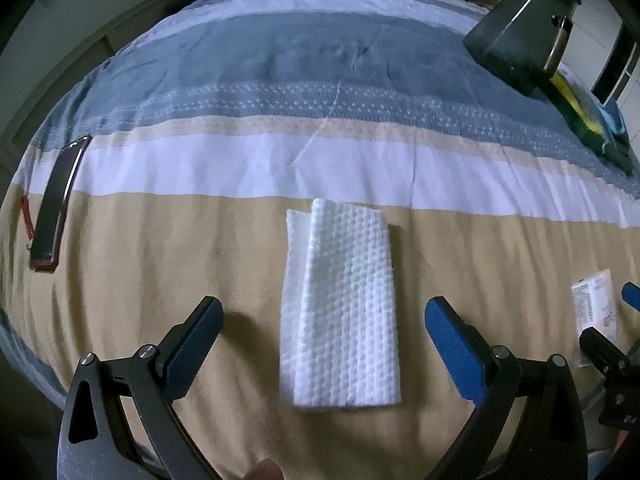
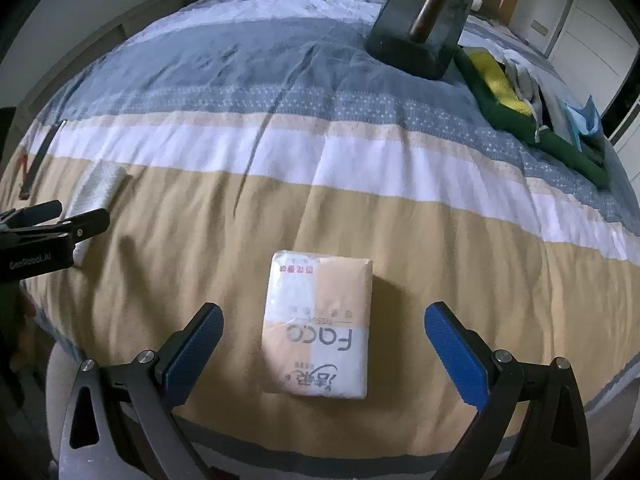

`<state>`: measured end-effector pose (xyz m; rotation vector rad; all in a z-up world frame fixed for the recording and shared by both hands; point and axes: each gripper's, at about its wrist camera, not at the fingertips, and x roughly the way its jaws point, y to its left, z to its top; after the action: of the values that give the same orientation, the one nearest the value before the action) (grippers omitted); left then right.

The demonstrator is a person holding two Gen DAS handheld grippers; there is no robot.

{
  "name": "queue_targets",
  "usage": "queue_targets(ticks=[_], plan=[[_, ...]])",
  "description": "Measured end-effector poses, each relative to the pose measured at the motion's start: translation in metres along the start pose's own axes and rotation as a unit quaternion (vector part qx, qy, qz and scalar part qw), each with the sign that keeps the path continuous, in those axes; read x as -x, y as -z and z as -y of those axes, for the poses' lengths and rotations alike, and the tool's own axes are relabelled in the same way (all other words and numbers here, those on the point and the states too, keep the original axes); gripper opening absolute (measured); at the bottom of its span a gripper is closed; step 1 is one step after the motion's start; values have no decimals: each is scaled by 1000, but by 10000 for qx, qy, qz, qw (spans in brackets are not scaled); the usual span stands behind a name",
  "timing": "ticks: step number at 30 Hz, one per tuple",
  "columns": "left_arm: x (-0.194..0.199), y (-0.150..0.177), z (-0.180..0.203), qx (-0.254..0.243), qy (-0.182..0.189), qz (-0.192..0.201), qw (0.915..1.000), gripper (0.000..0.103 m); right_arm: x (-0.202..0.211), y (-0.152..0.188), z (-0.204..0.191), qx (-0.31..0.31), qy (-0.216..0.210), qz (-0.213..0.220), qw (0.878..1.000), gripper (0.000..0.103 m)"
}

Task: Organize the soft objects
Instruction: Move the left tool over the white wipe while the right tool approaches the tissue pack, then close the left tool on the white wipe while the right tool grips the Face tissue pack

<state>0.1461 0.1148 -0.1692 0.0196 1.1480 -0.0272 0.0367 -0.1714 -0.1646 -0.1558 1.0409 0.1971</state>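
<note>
My left gripper [image 1: 324,344] hangs spread wide over a folded white towel [image 1: 340,312] lying on the striped bed [image 1: 200,240]; my right gripper [image 2: 324,344], equally agape, frames a tissue pack [image 2: 318,326] lying flat, near a green basket [image 2: 560,144].

Both grippers are showing the same build: the left gripper [image 1: 324,332] and right gripper [image 2: 324,336] are wearing ribbed blue pads [image 2: 456,352] on black triangular arms with silver screws [image 2: 502,356]; white "GenRobot.AI" lettering [image 2: 30,265] is marking the left body.
</note>
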Motion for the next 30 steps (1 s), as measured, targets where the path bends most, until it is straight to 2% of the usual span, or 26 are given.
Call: queue_targets(ticks=[9,17,20,30], plan=[[-16,-5,3,-110,-84,-45,9999,99,-27,-1,-1,-73,-21,-162,9998,102],[-20,-3,4,-151,-129,-74,9998,102,-33,-1,2,-88,-25,-171,9998,101],[-24,-5,8,-176,-227,-90,9995,102,-34,-1,0,-4,13,-185,9998,95],[-26,-8,13,-92,-394,-56,9992,101,-32,-4,-6,231,-23,-114,9997,61]])
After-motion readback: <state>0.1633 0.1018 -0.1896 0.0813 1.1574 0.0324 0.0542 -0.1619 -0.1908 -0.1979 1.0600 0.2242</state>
